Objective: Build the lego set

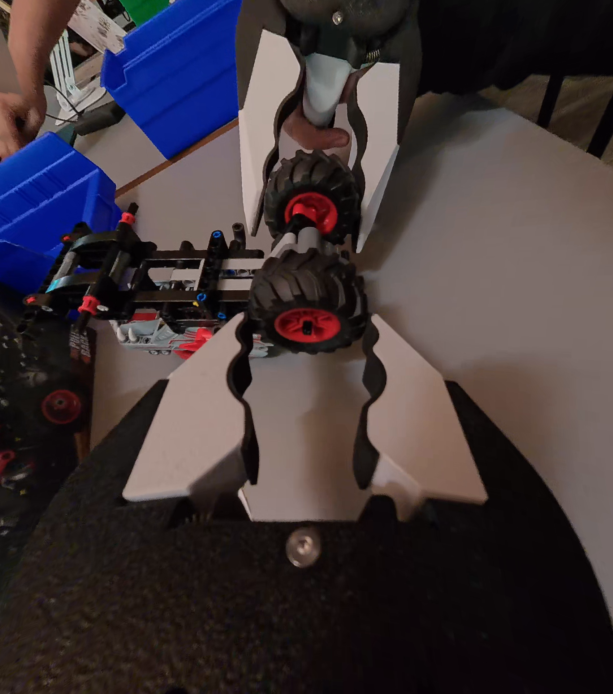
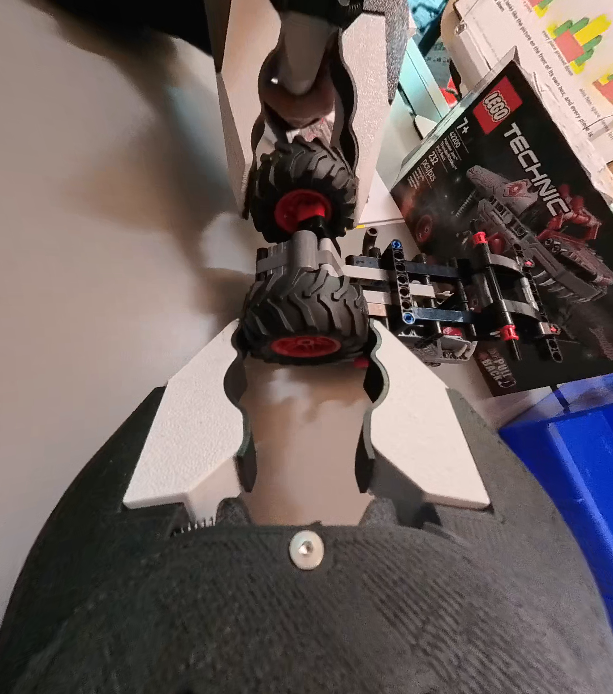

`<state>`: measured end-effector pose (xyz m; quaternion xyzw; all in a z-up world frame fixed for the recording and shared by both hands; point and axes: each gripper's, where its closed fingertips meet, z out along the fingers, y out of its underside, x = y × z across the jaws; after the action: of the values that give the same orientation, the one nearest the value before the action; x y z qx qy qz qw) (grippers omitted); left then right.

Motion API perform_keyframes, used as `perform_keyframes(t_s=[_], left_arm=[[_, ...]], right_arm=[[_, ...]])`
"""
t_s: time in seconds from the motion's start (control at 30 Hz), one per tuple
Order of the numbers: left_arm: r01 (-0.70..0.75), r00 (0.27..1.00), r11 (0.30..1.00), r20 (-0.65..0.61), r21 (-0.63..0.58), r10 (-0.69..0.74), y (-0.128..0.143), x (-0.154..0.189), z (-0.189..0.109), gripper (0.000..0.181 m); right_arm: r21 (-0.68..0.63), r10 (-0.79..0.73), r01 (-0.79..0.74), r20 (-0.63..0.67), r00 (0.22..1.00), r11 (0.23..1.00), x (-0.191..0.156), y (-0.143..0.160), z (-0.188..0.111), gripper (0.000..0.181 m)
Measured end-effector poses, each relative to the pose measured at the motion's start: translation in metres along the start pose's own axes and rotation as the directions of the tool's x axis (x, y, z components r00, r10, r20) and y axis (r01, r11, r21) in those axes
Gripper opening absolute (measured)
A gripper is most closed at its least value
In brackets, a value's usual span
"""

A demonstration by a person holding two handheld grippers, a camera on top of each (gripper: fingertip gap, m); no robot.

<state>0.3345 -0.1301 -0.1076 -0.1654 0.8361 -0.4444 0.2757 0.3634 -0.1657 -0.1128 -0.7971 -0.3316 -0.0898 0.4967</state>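
Black tyre (image 1: pixel 308 300), red hub, between left claw (image 1: pixel 306 338) tips, black chassis (image 1: pixel 169 278)

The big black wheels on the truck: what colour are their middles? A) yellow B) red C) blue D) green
B: in the left wrist view the near wheel, held in the left gripper, and the far wheel, held in the right gripper, both show red hubs inside black tyres.

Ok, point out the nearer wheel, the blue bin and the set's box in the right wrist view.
nearer wheel (image 2: pixel 306 347): right wrist view, red hub.
blue bin (image 2: pixel 593 484): right wrist view, side wall.
set's box (image 2: pixel 545 233): right wrist view, printed front.
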Motion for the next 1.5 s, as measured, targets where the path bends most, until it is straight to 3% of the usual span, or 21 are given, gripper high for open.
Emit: perform_keyframes(t_s=[0.33,0.47,0.7,0.77,0.87,1.0,1.07,1.13,1.27,1.4,1.5], left_arm=[[0.006,1.0,0.999,-0.01,0.052,-0.005,-0.008,0.0,0.008,0.055],[-0.026,1.0,1.0,0.018,0.007,0.026,-0.007,-0.004,0.008,0.056],[0.085,0.994,0.996,0.075,-0.021,-0.083,-0.002,-0.008,0.007,0.058],[0.094,0.993,0.995,0.073,-0.025,-0.092,-0.002,-0.007,0.008,0.058],[0.096,0.993,0.994,0.071,-0.046,-0.092,-0.001,-0.006,0.007,0.058],[0.107,0.992,0.994,0.073,-0.039,-0.104,0.001,-0.006,0.006,0.058],[0.11,0.992,0.992,0.069,-0.059,-0.106,0.004,-0.005,0.003,0.058],[0.11,0.992,0.99,0.071,-0.086,-0.104,0.009,-0.006,-0.001,0.058],[0.11,0.99,0.99,0.096,-0.09,-0.102,0.016,-0.005,-0.008,0.058],[0.083,0.991,0.995,0.114,-0.054,-0.076,0.016,-0.004,-0.01,0.058],[0.046,0.991,0.998,0.126,-0.047,-0.039,0.015,-0.005,-0.011,0.057]], right_arm=[[-0.015,0.07,-0.07,0.023,0.997,0.997,-0.001,0.004,0.005,0.058],[-0.014,0.082,-0.082,0.013,0.997,0.997,0.004,0.004,0.006,0.061],[0.002,0.213,-0.213,-0.076,0.974,0.977,0.018,0.006,0.004,0.068],[0.026,0.348,-0.347,-0.107,0.932,0.938,0.021,0.004,-0.005,0.076],[0.151,0.627,-0.61,-0.124,0.769,0.778,0.025,-0.008,-0.018,0.079],[0.167,0.783,-0.769,-0.223,0.58,0.617,0.016,0.004,-0.011,0.078],[0.207,0.784,-0.756,-0.193,0.59,0.621,0.007,-0.008,-0.004,0.07],[0.236,0.764,-0.729,-0.272,0.585,0.642,0.008,-0.009,-0.005,0.058],[0.251,0.637,-0.591,-0.413,0.651,0.767,0.006,-0.022,-0.008,0.036],[0.234,0.614,-0.577,-0.438,0.656,0.783,-0.001,-0.024,-0.006,0.037],[0.223,0.63,-0.606,-0.462,0.624,0.764,0.004,-0.017,-0.018,0.048]])
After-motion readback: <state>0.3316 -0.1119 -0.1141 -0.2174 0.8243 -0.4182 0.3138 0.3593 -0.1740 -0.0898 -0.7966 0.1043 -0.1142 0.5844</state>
